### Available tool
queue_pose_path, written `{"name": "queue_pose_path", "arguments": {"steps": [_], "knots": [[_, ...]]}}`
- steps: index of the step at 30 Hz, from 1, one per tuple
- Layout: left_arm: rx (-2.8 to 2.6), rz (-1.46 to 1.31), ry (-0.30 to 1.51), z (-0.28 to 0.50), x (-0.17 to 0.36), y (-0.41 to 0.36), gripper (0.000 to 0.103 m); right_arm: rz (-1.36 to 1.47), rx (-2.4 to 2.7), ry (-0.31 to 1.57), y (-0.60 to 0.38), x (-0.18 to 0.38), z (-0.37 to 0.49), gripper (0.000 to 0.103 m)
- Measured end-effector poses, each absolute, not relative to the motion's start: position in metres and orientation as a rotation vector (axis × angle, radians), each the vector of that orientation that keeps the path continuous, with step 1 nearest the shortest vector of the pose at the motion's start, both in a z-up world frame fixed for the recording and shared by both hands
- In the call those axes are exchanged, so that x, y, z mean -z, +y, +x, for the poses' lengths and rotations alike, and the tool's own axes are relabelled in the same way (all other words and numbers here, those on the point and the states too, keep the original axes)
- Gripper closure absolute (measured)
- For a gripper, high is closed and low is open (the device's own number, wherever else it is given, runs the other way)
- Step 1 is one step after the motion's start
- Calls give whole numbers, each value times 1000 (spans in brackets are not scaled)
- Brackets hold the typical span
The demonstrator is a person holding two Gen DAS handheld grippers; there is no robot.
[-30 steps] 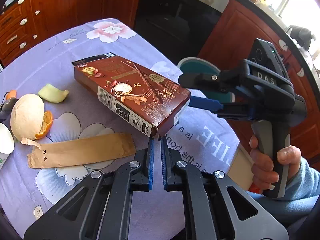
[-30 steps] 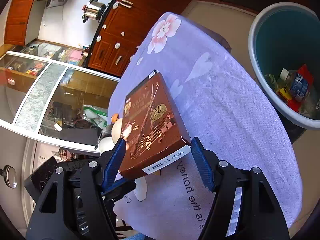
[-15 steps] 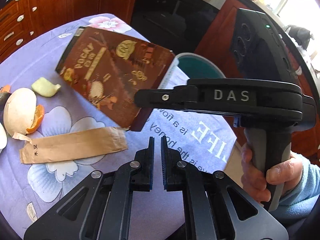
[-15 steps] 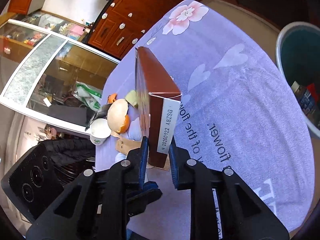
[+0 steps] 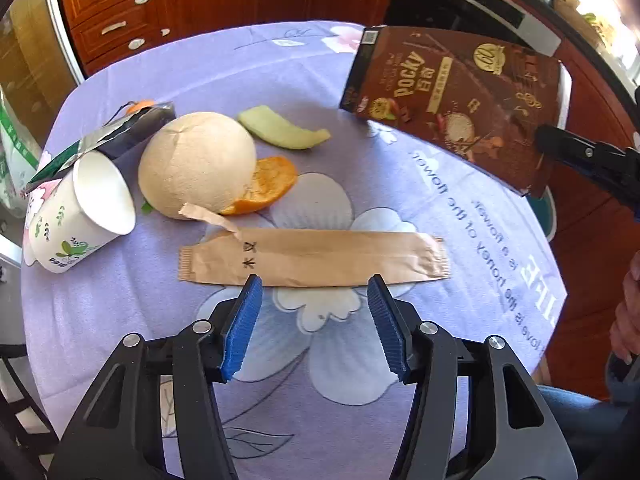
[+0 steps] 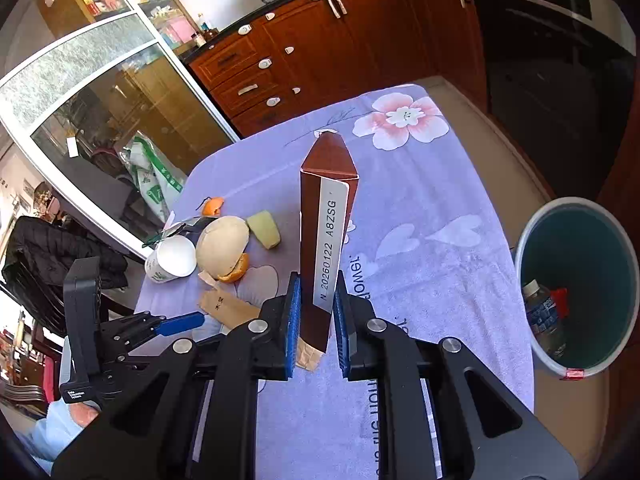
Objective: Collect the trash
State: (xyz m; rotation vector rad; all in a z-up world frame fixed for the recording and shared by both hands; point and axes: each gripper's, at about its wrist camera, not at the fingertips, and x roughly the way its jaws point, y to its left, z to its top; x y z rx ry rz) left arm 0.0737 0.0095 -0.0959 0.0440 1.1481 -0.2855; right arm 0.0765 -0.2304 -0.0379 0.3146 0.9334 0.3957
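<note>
My right gripper [image 6: 316, 316] is shut on the brown Pocky box [image 6: 326, 240], held edge-on above the purple tablecloth [image 6: 420, 208]. The left wrist view shows the same box [image 5: 456, 100] lifted at the upper right, pinched by the right gripper's finger [image 5: 580, 152]. My left gripper [image 5: 314, 320] hangs over the cloth with its jaws opening and nothing between them, just short of a flat brown paper sleeve [image 5: 316, 260]. Beyond lie a pale fruit rind [image 5: 196, 164], orange peel [image 5: 268, 188], a green peel slice [image 5: 284, 132], a tipped paper cup [image 5: 80, 216] and a dark foil wrapper [image 5: 116, 136].
A teal trash bin [image 6: 580, 280] stands on the floor right of the table, holding a bottle [image 6: 544, 316] and red packaging. Wooden cabinets [image 6: 320, 48] and an oven lie behind. A person's hand [image 5: 628, 312] and knee show at the right edge.
My left gripper opened and swung left toward the paper sleeve. My right gripper closed on the box, rolled it onto its edge and lifted it off the cloth.
</note>
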Motion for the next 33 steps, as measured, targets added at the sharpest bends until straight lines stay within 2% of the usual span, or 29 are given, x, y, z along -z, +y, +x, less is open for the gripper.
{"name": "queue_pose_path", "arguments": {"steps": [7,10,12,13,14,17,24,26,27,28,29,30,33], "knots": [[217,29,1172,96,106,32,38,274,-396,935,-214,49,92,81],[189,21,1158,102,105,46,34,287,-379,942,-210,57,102,74],[183,-5,1157,109,105,53,33,290,-371,949,-206,63,109,75],[186,-5,1152,113,104,51,33,285,-365,949,-204,66,112,81],[189,3,1137,114,101,49,33,291,-369,961,-203,69,114,81],[209,53,1079,122,92,31,33,274,-359,970,-199,71,118,82],[177,194,1058,141,108,-1,34,251,-345,965,-199,65,119,82],[167,221,1049,142,111,-3,48,239,-343,967,-200,67,120,81],[171,220,1066,144,113,-3,73,243,-343,969,-200,67,120,81],[179,204,1088,147,116,-2,83,246,-345,968,-200,68,120,81],[178,193,1091,147,118,-1,87,251,-348,966,-200,67,120,82],[176,190,1090,146,117,0,99,256,-353,965,-200,67,119,82],[176,159,1066,140,105,3,100,252,-369,948,-200,60,114,82]]}}
